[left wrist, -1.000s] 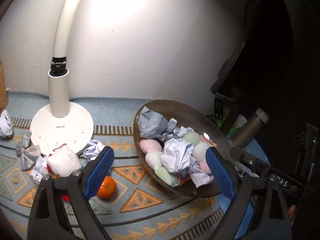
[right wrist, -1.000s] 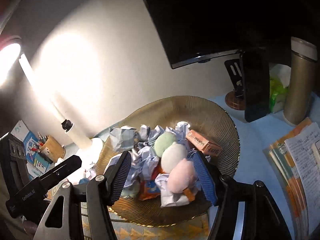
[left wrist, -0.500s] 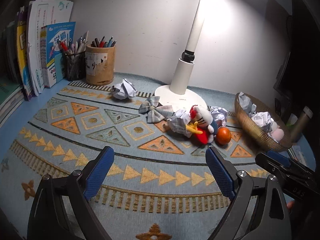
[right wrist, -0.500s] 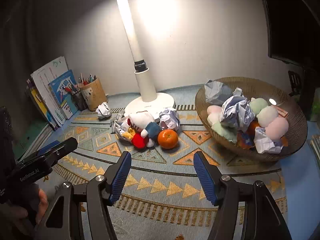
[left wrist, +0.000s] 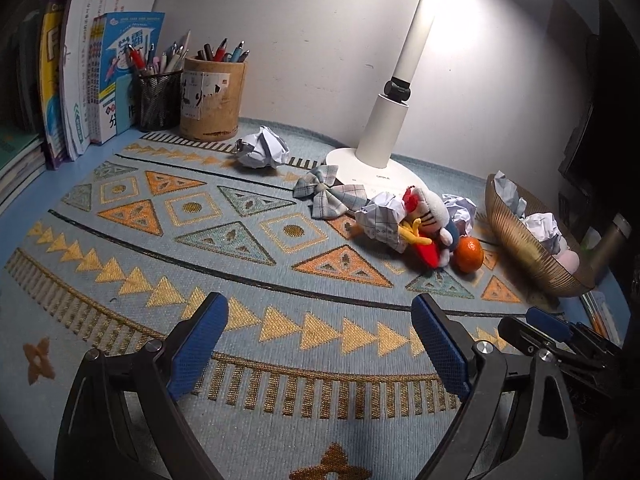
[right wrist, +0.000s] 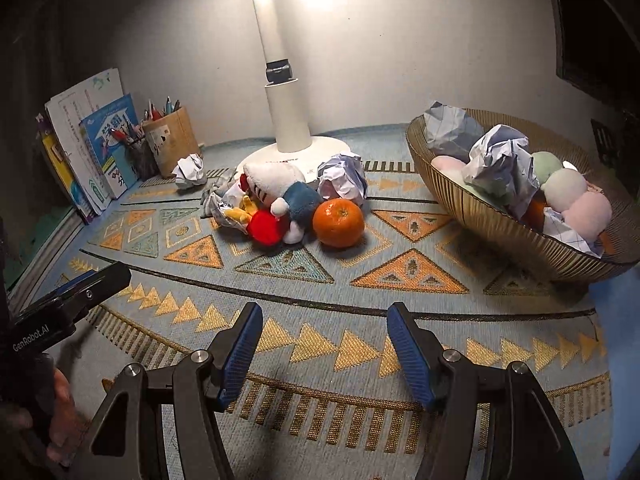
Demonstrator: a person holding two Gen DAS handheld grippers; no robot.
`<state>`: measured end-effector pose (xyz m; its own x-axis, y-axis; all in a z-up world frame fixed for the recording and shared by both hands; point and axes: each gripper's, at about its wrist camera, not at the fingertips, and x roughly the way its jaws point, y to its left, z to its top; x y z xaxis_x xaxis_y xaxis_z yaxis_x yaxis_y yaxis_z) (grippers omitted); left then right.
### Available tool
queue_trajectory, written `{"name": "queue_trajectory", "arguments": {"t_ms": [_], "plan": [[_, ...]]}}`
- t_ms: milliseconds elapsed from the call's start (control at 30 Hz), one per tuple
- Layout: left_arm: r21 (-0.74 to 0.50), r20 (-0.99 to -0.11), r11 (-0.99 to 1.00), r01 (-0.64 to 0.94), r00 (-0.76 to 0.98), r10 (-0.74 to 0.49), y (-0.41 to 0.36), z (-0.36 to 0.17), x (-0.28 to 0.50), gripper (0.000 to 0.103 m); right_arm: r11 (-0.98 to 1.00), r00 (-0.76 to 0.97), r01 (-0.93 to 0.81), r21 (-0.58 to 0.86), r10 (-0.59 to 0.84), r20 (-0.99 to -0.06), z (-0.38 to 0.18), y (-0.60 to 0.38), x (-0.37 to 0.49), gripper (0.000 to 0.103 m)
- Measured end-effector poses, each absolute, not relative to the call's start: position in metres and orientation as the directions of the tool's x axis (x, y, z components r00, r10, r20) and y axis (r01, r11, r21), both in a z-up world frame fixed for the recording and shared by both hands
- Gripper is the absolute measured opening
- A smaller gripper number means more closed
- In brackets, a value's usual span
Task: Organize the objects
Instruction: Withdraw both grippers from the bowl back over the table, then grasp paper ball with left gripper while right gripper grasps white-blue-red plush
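Grippers both empty: left gripper [left wrist: 320, 344] jaws wide apart, right gripper [right wrist: 322, 344] abt half open, nothing btwn either, both over bare mat [right wrist: 400, 280]. Orange [right wrist: 338, 222] sits by plush toy [right wrist: 276, 204], bowl [right wrist: 500, 228] to its right. Best bet imo: right one goes for orange, straddle it squarely, close gently, lift clear of bowl rim.

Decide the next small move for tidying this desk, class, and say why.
Probably ease the right gripper forward toward the orange. Its jaws are open and empty, the orange lies loose on the mat straight ahead, and the basket already holds similar clutter.
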<state>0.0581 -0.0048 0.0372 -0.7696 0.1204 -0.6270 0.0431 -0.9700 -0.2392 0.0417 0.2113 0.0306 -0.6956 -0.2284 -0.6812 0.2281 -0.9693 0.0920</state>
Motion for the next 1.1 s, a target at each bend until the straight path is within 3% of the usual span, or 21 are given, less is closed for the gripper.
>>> {"name": "queue_trajectory", "arguments": {"t_ms": [200, 500, 600, 767, 933, 1100], "plan": [[-0.242, -0.633, -0.969, 0.05, -0.765, 0.119, -0.005, 0.036, 0.057, 0.092, -0.971, -0.705, 0.235, 0.033, -0.194, -0.682, 0.029, 0.203, 0.045, 0.063], [-0.24, -0.663, -0.97, 0.023, -0.734, 0.147, -0.007, 0.041, 0.051, 0.092, -0.969, -0.681, 0.223, 0.109, -0.234, -0.694, 0.031, 0.213, 0.037, 0.063], [-0.19, -0.651, -0.982, -0.006, -0.748, 0.13, -0.017, 0.063, 0.037, 0.092, -0.957, -0.677, 0.272, 0.099, -0.263, -0.687, 0.043, 0.204, 0.027, 0.063], [-0.142, -0.627, -0.99, -0.015, -0.772, 0.102, -0.049, 0.089, -0.027, 0.093, -0.936, -0.708, 0.351, 0.039, -0.292, -0.643, 0.071, 0.182, -0.009, 0.063], [-0.092, -0.669, -0.995, 0.031, -0.742, 0.039, -0.063, 0.066, -0.103, 0.093, -0.916, -0.671, 0.395, 0.071, -0.341, -0.659, 0.067, 0.173, -0.05, 0.059], [-0.139, -0.704, -0.988, 0.068, -0.709, 0.05, -0.071, 0.044, -0.147, 0.091, -0.899, -0.624, 0.434, 0.062, -0.35, -0.699, 0.052, 0.162, -0.077, 0.056]]}}
